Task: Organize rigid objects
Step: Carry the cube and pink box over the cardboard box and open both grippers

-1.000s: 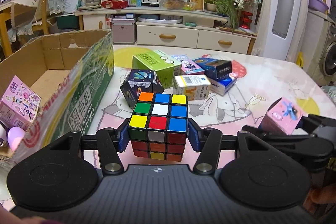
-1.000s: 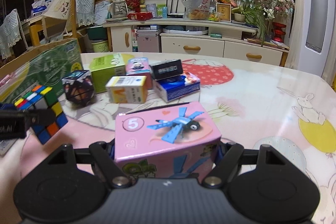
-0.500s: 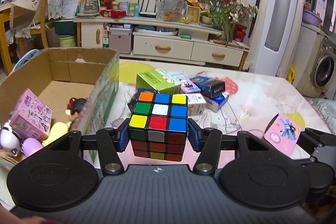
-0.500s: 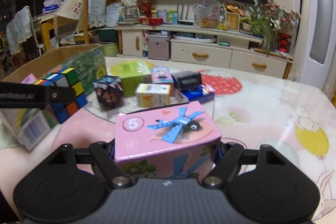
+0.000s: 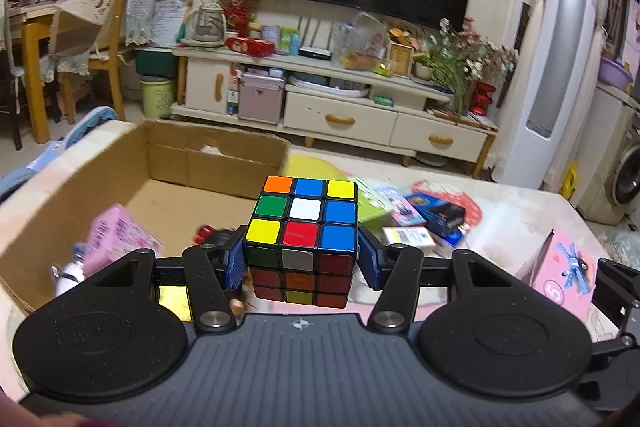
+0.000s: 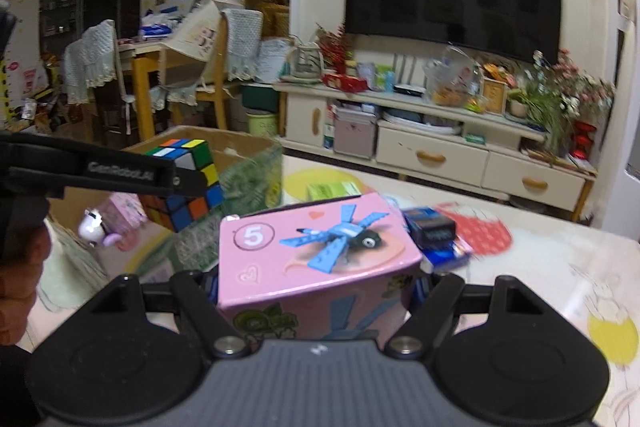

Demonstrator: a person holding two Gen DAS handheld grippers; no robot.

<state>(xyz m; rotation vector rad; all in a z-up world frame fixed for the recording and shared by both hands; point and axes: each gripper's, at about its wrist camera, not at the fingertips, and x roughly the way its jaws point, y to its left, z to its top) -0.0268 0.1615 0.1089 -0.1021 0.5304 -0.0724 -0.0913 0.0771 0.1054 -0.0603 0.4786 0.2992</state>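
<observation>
Both grippers have risen and swung toward the cardboard box since a second ago; the box interior now fills the left-wrist view where its green printed side wall did before.

Left gripper [image 5: 300,259]: clamped on the Rubik's cube [image 5: 303,235], blue pads [image 5: 234,263] flat against both side faces. Cube is upright and off the table, held over the box's near right corner. Pointing shallowly downward. Right-wrist view shows the same cube [image 6: 188,183] pinched in the left gripper's black finger, above the box edge, with a person's hand [image 6: 20,267] behind it at frame left.

Right gripper [image 6: 316,291]: closed on the pink toy box [image 6: 316,255] with the "5" and a blue dragonfly on top, gripped by its sides, top face tipped up toward the camera. Clear of the table, to the right of the cube. The left-wrist view catches it at right edge [image 5: 560,275].

Cardboard box [image 5: 188,155]: open top, on the table [image 5: 520,203]. Inside: another pink carton [image 5: 120,243], a small white-and-purple figure [image 6: 94,223], something red and black, blurred.

Further out on the table: green carton [image 5: 372,205], a few small cartons in a loose cluster, motion-blurred.
</observation>
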